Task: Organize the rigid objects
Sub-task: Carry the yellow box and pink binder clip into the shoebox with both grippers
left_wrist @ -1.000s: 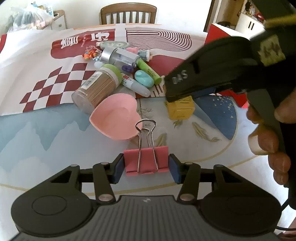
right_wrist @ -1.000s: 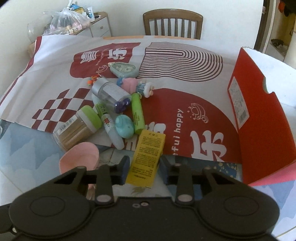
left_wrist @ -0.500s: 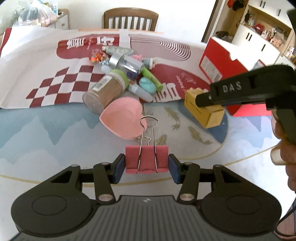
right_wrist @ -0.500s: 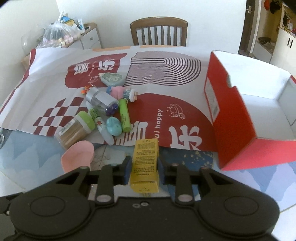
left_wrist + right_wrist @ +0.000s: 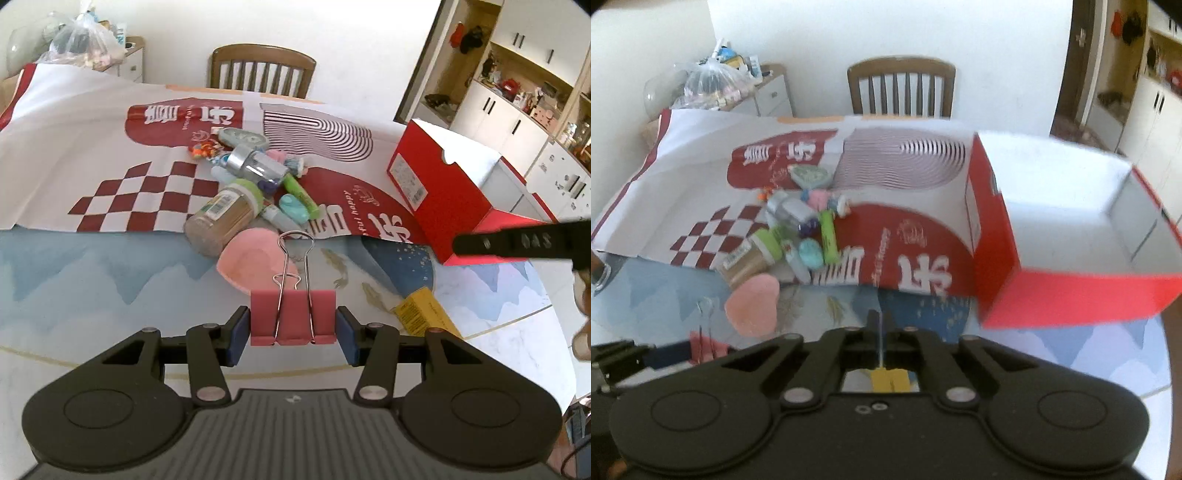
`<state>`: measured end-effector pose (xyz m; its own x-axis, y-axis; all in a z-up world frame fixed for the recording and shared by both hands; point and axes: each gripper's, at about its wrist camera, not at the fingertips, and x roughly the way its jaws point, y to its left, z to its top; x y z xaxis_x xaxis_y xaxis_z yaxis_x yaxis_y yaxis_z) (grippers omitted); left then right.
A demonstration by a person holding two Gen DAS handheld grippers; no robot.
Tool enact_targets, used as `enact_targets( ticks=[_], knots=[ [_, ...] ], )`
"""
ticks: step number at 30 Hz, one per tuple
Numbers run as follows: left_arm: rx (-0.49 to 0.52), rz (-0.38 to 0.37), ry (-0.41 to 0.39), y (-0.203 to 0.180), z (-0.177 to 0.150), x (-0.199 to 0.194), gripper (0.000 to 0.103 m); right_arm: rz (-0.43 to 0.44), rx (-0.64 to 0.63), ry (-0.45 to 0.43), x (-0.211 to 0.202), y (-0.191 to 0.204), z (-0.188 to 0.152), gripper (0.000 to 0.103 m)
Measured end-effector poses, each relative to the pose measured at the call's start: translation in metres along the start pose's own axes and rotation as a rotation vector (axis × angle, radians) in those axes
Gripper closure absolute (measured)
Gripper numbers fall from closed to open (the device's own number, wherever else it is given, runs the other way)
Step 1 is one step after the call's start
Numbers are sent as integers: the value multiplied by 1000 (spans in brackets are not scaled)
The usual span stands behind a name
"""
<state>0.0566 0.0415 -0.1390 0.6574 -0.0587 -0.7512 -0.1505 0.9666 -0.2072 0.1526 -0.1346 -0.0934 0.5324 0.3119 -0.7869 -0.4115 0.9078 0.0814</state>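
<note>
Left wrist view: left gripper (image 5: 293,328) jaws clamped on pink binder clip (image 5: 293,317), centre frame, above the counter (image 5: 92,280). Yellow box (image 5: 424,314) lies lower right.

Right wrist view: right gripper (image 5: 880,325) jaws together, empty; red box (image 5: 1071,295) right.

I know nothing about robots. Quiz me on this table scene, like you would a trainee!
1. True or false: the left gripper grips a pink binder clip.
2. The red box is: A) lidded, B) open on top, C) upside down.
3. What colour is the cap on the jar of thin sticks?

Key: 1 true; 2 B; 3 green.
</note>
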Motion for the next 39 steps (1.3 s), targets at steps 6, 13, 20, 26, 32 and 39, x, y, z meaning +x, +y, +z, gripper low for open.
enact_targets(
  ticks=[6,13,20,26,32,39],
  knots=[
    [-2,-2,13,2,-6,-1,54,37,-21,66,7,-12,-28,31],
    [20,3,27,-3,-10,-2,54,53,-96,162,40,-11,-50,38],
    [37,1,33,-6,-11,-3,54,34,-113,188,57,-9,-54,58],
    [40,-1,34,-7,-11,-2,54,16,-123,193,60,-11,-54,74],
    [54,-10,13,-13,-7,-8,54,10,-101,148,42,-12,-48,75],
    [90,-29,-31,-30,13,-20,54,40,-44,54,-5,-21,-26,75]
  ],
)
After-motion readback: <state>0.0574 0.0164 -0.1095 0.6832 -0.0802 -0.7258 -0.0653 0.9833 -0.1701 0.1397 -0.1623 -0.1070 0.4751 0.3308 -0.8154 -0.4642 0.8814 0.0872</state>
